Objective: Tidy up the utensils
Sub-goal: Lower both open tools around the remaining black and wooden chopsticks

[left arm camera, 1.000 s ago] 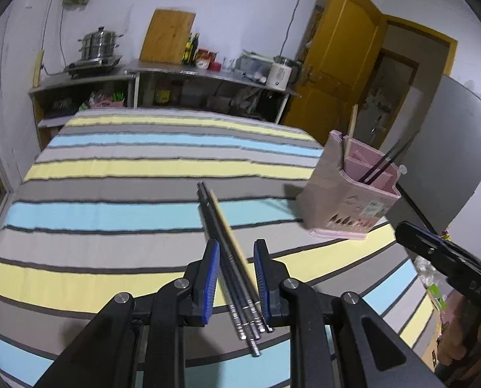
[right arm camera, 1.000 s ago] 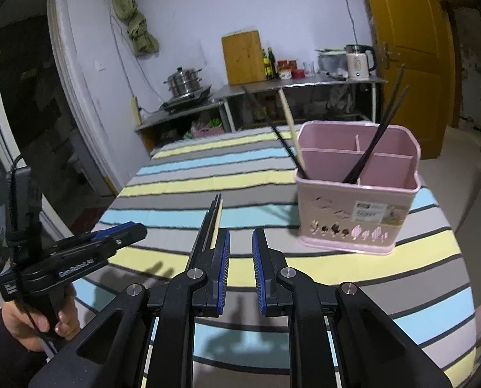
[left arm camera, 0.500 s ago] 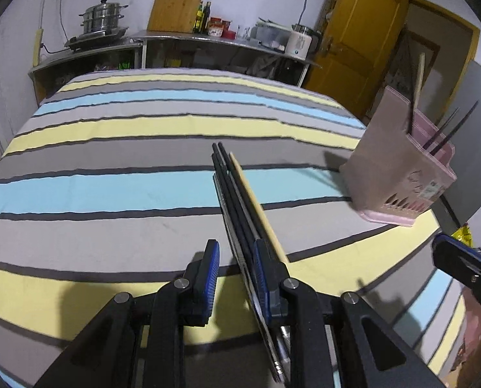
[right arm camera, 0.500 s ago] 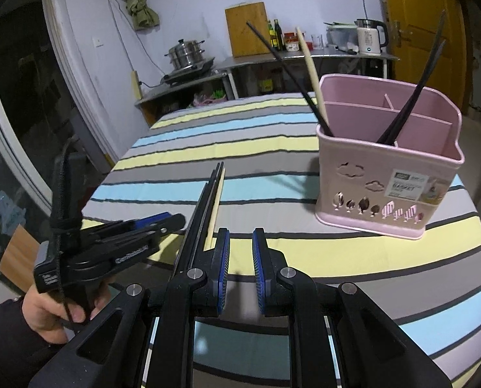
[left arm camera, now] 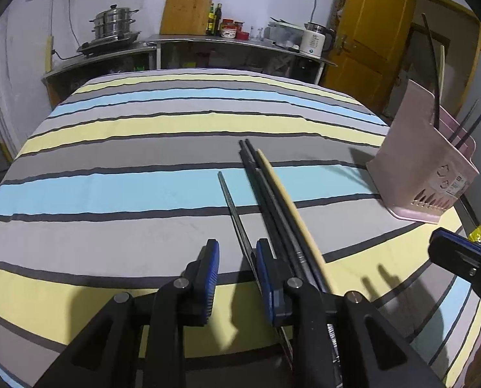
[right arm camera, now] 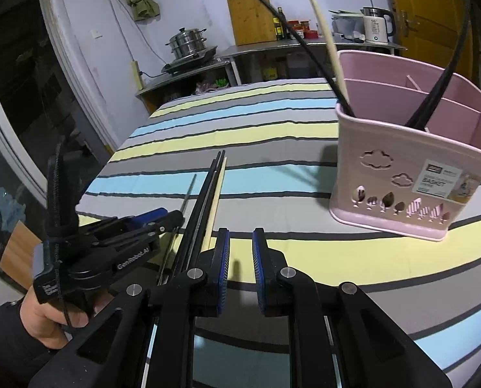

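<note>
1. Done: several chopsticks already stand in the pink utensil basket [right arm camera: 411, 174] near the striped table's [left arm camera: 143, 194] right edge.
2. Left: a metal chopstick [left arm camera: 235, 213] between the left gripper's [left arm camera: 237, 278] just-widened, released jaws (touching neither pad), beside the black and wooden chopsticks [left arm camera: 282, 207].
3. Right gripper [right arm camera: 240, 270]: parted, empty.

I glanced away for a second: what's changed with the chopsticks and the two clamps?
Both grippers sank toward the striped tablecloth. The left gripper, which straddled the whole chopstick bundle, shifted left; its jaws have just been opening, with only one metal chopstick between them, split off from the black and wooden chopsticks. Unchanged: right gripper open and empty, pink basket in place.
</note>
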Demonstrator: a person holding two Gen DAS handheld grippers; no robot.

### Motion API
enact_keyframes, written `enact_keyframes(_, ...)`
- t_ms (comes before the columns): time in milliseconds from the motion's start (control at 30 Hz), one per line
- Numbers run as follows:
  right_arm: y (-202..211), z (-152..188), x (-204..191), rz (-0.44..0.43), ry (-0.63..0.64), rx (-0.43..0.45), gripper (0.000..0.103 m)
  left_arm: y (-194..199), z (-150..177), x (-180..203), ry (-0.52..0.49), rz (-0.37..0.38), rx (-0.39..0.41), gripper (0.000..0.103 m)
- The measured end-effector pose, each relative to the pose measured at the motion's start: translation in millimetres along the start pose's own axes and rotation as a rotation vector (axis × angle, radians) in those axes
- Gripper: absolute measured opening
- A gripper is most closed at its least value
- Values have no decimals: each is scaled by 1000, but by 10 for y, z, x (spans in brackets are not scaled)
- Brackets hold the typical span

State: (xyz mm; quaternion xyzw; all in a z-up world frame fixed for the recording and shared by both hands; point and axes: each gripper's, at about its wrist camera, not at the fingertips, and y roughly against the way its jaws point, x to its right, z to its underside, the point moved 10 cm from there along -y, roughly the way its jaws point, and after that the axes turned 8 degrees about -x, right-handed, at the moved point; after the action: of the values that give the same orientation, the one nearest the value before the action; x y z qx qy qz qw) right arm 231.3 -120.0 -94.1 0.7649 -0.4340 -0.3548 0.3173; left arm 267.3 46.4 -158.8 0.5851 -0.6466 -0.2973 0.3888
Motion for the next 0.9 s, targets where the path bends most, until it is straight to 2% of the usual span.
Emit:
enact_keyframes(167,-186,-38,-12,-9,9,-21,15,-4,-39,-89,14,-24,-11,25)
enact_keyframes(400,-518,-160,-123,-24,32,-54,15,-104,-234,-174,66,4,-33,25)
enact_keyframes(667,-912,-230,-214,-11,54,-118,14,-137,-257,-190,21,-10,-15,24)
enact_keyframes(900,-998,-264,-285,27,89,-124,15,-133,-252,-198,28,-14,-8,24)
